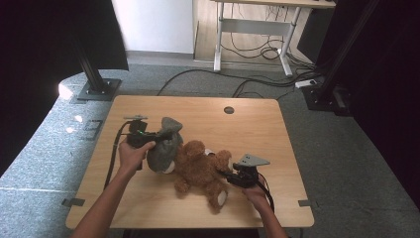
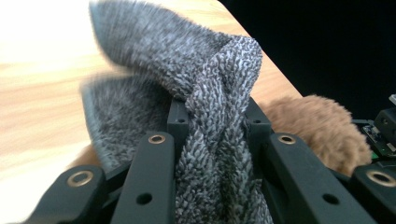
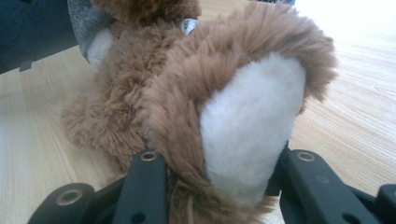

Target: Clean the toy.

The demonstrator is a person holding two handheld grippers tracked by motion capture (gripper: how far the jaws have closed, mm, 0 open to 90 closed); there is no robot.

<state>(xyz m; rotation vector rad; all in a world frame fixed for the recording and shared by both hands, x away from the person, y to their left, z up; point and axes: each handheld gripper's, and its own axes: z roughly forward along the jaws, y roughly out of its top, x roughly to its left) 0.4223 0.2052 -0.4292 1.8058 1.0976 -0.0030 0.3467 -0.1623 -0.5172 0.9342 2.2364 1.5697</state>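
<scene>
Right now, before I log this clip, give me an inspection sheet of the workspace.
Surface: wooden table, round hole near far edge.
Job's things: brown teddy bear lying down; grey knitted hat at its head.
Clutter: nothing seen.
Grippers: left gripper shut on the hat; right gripper shut on the bear's paw.
Cables: one trails from each gripper; more on the floor.
Surroundings: grey carpet, desk frame, black stands.

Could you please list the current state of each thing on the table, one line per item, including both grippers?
Grey knitted cloth: bunched, pinched between the left gripper's jaws, draped over the bear's head end.
Brown teddy bear: lying on the table, one white-soled foot clamped.
Left gripper: shut on the cloth.
Right gripper: shut on the bear's foot.
Wooden table: flat, bearing both.
</scene>
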